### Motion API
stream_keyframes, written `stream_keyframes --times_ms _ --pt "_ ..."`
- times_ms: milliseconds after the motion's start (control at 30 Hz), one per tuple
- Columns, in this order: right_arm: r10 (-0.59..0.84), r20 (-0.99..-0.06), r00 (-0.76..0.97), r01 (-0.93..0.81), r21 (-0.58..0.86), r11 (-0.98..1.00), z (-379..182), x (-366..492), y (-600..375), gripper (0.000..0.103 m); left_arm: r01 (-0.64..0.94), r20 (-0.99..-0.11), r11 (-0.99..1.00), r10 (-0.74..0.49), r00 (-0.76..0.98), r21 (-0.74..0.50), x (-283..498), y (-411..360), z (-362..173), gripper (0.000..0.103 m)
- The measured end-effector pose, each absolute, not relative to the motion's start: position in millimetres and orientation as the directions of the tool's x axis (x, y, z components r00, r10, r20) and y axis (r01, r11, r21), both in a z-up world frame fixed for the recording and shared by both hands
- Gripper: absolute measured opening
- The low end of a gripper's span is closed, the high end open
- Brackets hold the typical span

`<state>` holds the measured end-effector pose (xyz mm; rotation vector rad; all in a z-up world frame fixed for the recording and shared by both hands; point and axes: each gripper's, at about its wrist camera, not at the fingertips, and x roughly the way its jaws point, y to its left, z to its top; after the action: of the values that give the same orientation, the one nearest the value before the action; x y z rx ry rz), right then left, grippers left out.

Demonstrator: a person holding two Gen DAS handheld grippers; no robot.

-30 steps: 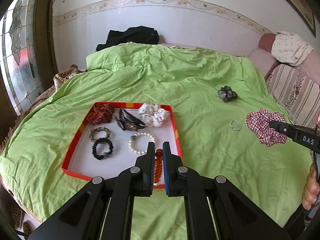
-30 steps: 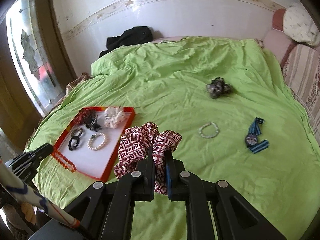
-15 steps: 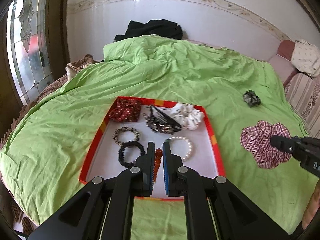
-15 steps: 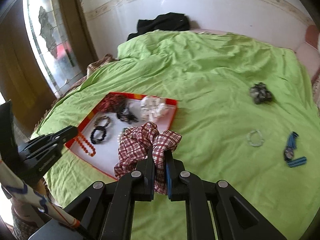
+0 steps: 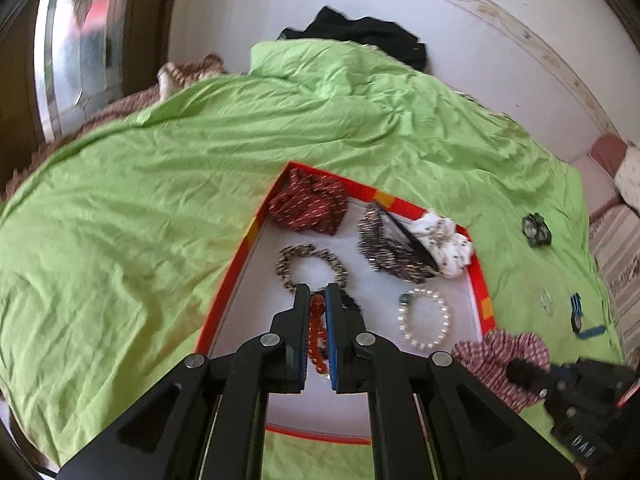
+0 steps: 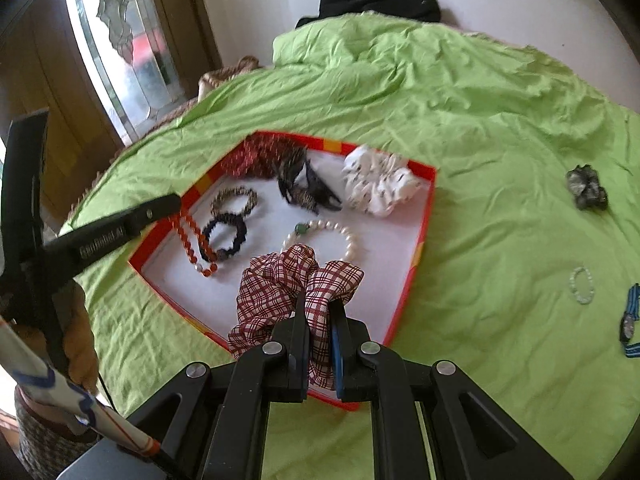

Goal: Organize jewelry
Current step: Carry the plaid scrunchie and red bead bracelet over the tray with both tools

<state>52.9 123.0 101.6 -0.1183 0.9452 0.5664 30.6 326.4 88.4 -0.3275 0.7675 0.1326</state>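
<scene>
A red-rimmed tray (image 5: 478,276) (image 6: 426,216) with a white floor lies on the green bedspread. My left gripper (image 5: 317,294) (image 6: 172,202) hangs over the tray's near left part, shut on an orange bead bracelet (image 5: 316,328) (image 6: 194,246) that dangles into the tray. My right gripper (image 6: 319,304) is shut on a red plaid scrunchie (image 6: 292,284) (image 5: 496,354) over the tray's near right edge. Inside lie a pearl bracelet (image 5: 424,320) (image 6: 340,236), a black scrunchie (image 6: 226,236), a patterned bracelet (image 5: 310,260), a dark red scrunchie (image 5: 310,204), a hair clip (image 5: 396,248) and a white scrunchie (image 6: 378,184).
On the bedspread right of the tray lie a dark scrunchie (image 6: 586,188) (image 5: 536,230), a pale bead bracelet (image 6: 582,284) and a blue-striped watch (image 6: 628,324) (image 5: 578,316). Black clothing (image 6: 380,2) sits by the far wall. A stained-glass door (image 6: 120,40) stands at left.
Both grippers have moved left and down toward the tray, each still holding its item. The orange bracelet now hangs inside the tray and the plaid scrunchie is over its near right edge.
</scene>
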Motion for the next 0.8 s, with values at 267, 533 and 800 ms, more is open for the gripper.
stream_keyframes --times_ms 267,533,800 --pt "0.400 -0.826 0.397 -0.509 0.165 0.845 71.8 61.9 135.0 0.009 -0.332 -0.752 0.926 0.091 0.653 -0.177 30.8 341.8 69.2 0.007" --pt "0.404 -0.836 0.370 -0.516 0.177 0.838 58.6 60.8 144.0 0.010 -0.384 -0.775 0.911 0.132 0.618 -0.151 20.2 351.0 61.5 0.007" --pt "0.397 -0.840 0.371 -0.514 0.171 0.841 54.0 59.6 146.7 0.010 -0.375 -0.753 0.923 0.191 0.629 -0.080 18.2 337.4 64.3 0.007"
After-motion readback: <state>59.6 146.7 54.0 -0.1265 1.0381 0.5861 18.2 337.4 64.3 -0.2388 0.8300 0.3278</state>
